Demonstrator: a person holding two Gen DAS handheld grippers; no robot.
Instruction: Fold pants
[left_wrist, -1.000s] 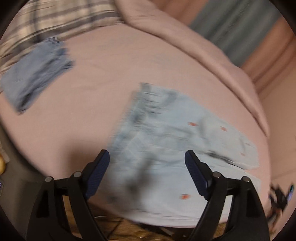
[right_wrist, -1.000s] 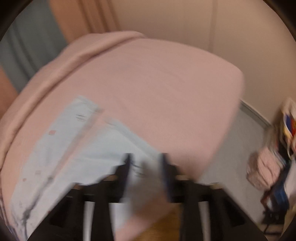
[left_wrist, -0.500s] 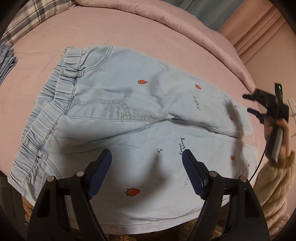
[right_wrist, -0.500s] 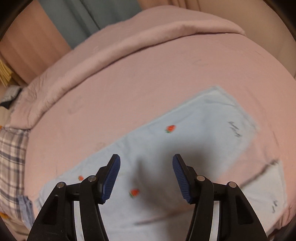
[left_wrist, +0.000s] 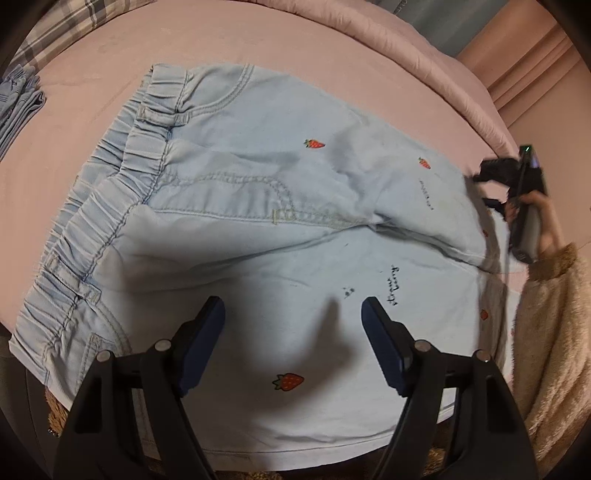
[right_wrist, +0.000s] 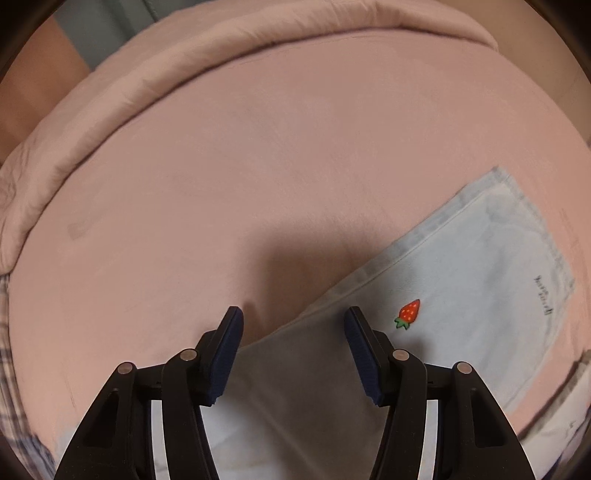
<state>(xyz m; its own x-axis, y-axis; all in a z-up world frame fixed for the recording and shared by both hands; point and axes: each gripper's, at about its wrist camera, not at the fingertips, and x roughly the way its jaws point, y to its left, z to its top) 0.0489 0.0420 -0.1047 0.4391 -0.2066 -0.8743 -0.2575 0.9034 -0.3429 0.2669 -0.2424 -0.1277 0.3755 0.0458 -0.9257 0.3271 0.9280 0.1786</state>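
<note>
The pants lie spread flat on the pink bed, filling the middle of my left view, elastic waistband at the left of the frame and legs running to the right. They look like light, soft denim: limp, likely to sag and drag when lifted, so I judge the firm places to take hold are the gathered waistband and the stitched hems. My left gripper hovers above the near leg with its jaws wide apart, holding nothing. My right gripper is also spread and empty, poised over the side seam of the far leg, whose hem sits at the right of that frame. The near leg's edge hangs close to the bed's lower edge; beyond the far leg the sheet offers broad open room up to the rolled duvet. A folded blue stack sits at upper left.
</note>
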